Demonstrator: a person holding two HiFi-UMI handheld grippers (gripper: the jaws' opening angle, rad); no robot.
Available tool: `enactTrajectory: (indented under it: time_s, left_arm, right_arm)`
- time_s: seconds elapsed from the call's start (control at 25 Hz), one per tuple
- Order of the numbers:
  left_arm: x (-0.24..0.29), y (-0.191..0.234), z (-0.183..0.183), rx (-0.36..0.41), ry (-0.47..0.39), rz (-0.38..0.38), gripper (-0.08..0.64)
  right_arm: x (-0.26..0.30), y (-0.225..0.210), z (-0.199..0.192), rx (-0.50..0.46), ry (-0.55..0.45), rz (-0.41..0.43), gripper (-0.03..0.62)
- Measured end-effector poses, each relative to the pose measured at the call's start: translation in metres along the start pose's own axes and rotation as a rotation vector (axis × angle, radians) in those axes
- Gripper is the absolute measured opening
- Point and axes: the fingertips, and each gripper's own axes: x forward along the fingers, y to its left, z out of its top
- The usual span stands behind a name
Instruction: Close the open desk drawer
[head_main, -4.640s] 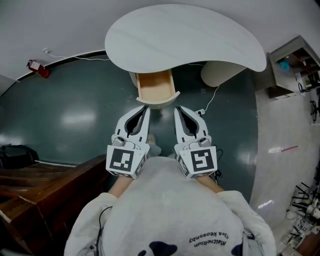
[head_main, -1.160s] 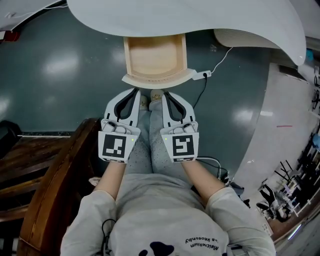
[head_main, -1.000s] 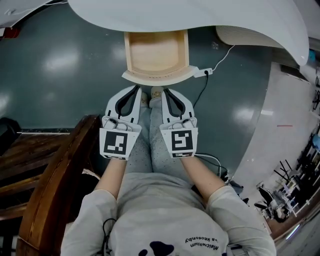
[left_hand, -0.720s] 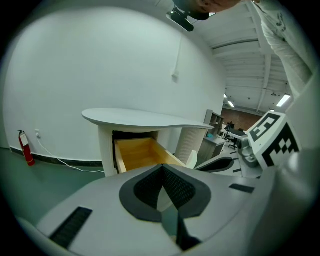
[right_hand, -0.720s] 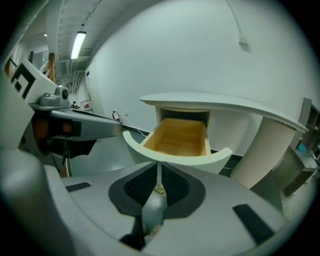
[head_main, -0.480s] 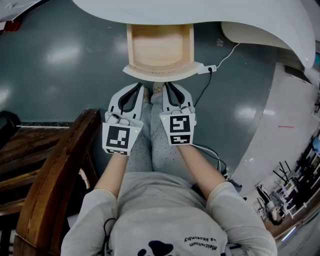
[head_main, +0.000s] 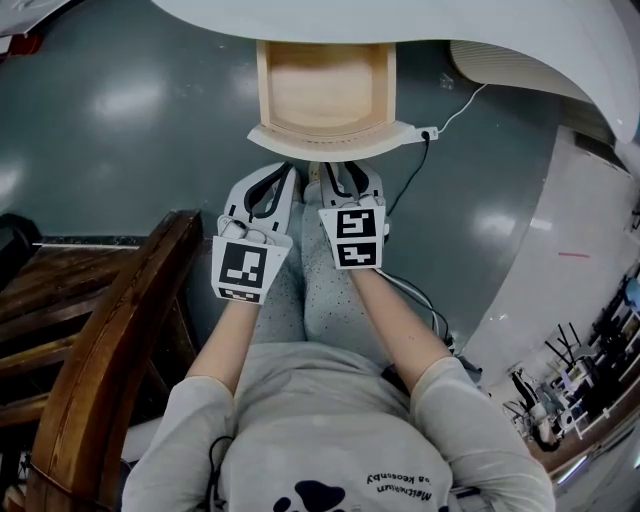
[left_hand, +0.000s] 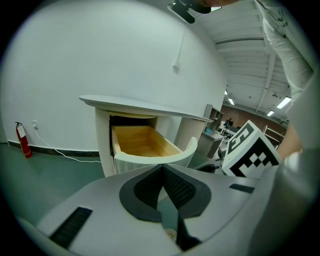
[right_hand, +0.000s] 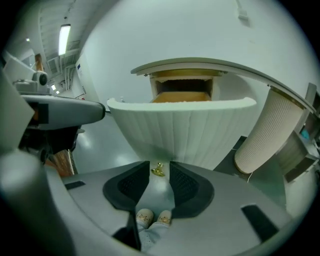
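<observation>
Up toward 12 o'clock you've come since a second ago, and both grippers now sit just short of the white desk (head_main: 480, 30). Its open drawer (head_main: 325, 90) juts out at you, long axis 12 to 6, with pale wood inside and a ribbed, curved white front. Your right gripper (right_hand: 159, 164) is nearer. Its jaws have just sprung apart, and the small brass knob (right_hand: 158, 170) shows between the tips, unpinched. Your left gripper (left_hand: 162, 172) has its fingers pressed together, empty.

The glossy green floor (head_main: 120, 150) bears a desk with white tabletop (head_main: 480, 30) at twelve o'clock, a white cable (head_main: 460, 109) at one, wooden furniture (head_main: 110, 340) at eight.
</observation>
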Motion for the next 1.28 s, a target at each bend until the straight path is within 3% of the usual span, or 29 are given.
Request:
enactTrajectory:
  time_s: [0.64, 1.28]
  left_arm:
    - [0.01, 0.007, -0.016, 0.002, 0.036, -0.01, 0.006]
    - [0.023, 0.014, -0.012, -0.002, 0.053, -0.02, 0.006]
  right_arm:
    - [0.03, 0.0, -0.025, 0.094, 0.123, -0.04, 0.12]
    - [0.036, -0.003, -0.016, 0.087, 0.156, -0.02, 0.112]
